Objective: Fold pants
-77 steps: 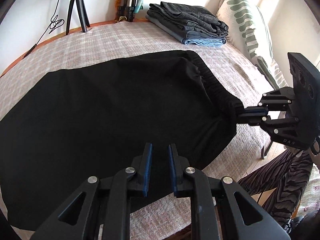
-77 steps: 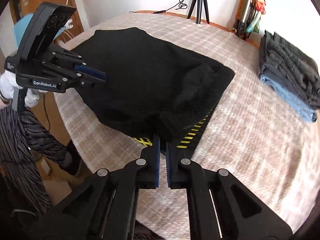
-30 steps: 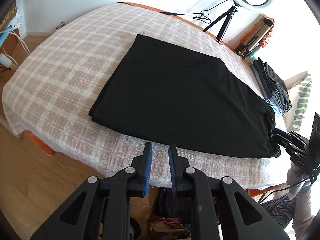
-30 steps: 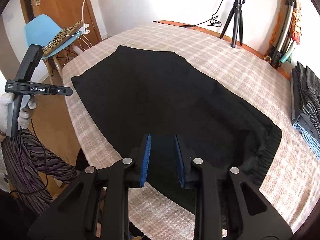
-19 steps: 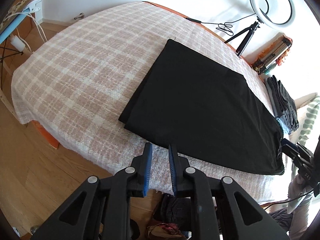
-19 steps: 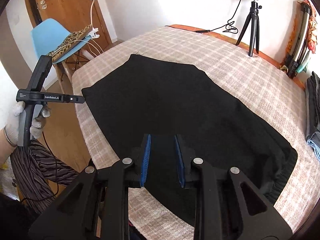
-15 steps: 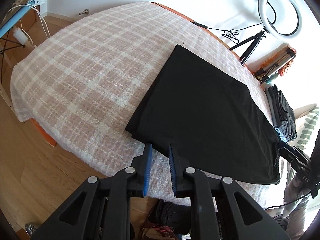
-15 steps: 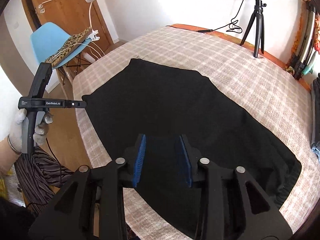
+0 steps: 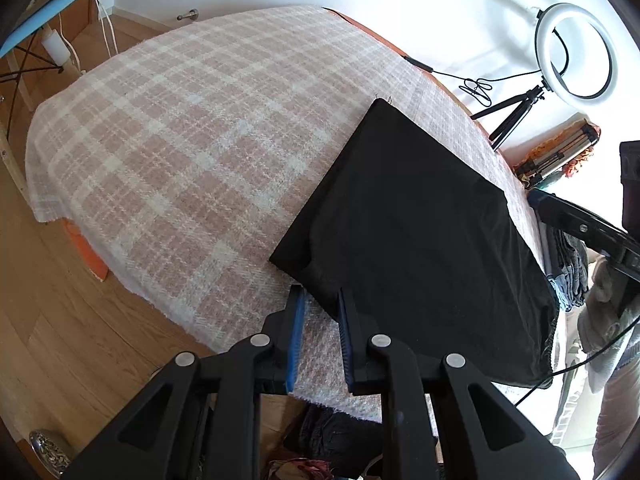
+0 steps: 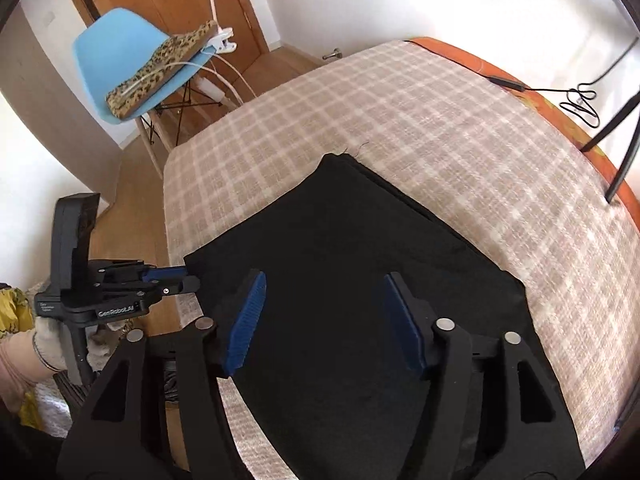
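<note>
Blue chair beside plaid bedspread; ring light behind.

left wrist: near bed edge, faces across pants | right wrist: close above, faces hem | shared: pants, blanket

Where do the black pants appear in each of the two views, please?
Left wrist view: black pants lie centre-right, with the near corner between the left claw fingers.
Right wrist view: pants fill the lower centre.
Shared landmark: the checked blanket.
</note>
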### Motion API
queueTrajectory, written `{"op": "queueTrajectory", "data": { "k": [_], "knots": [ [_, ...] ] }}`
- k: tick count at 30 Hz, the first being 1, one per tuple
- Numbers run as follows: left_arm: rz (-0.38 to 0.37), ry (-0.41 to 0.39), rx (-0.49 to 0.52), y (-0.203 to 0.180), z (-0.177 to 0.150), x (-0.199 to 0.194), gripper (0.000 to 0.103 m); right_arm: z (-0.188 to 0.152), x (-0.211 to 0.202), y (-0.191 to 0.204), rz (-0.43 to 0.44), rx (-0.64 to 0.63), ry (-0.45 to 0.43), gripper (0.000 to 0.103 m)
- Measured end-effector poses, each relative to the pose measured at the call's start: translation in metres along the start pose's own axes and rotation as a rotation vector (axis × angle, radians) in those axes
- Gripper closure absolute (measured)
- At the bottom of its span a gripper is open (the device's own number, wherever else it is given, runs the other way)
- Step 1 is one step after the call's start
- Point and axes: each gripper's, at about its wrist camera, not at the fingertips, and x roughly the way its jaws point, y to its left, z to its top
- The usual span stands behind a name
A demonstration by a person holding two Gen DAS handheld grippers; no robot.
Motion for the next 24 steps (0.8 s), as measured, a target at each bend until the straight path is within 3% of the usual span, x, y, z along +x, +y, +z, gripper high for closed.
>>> {"op": "queueTrajectory", "data": {
  "k": [1,3,4,10,17,19,21,24],
  "knots": [
    [0.006,-0.007,0.009,-0.001,0.0,0.0,0.087,0.001,0.008,0.004,0.004,-0.01,0.013,0.046],
    [-0.001,-0.02,0.003,0.0,0.0,-0.001,0.068,0.001,0.021,0.012,0.018,-0.027,0.031,0.046],
    [-0.016,-0.02,-0.01,0.002,0.002,0.0,0.066,0.0,0.027,0.014,0.028,-0.028,0.037,0.046],
    [0.006,-0.02,-0.007,-0.001,0.012,0.007,0.065,0.0,0.043,0.014,0.024,-0.037,0.057,0.046],
    [0.032,-0.05,-0.034,0.002,0.016,0.01,0.065,0.025,0.038,-0.015,0.066,0.05,0.047,0.046],
    [0.043,-0.061,-0.03,0.0,0.015,0.01,0.065,0.036,0.042,-0.02,0.071,0.087,0.068,0.046],
    [0.046,-0.073,-0.017,-0.004,0.013,0.011,0.056,0.046,0.05,-0.025,0.082,0.137,0.096,0.046],
    [0.07,-0.094,0.014,-0.011,0.011,0.013,0.056,0.061,0.067,-0.027,0.082,0.198,0.151,0.046]
  ]
}}
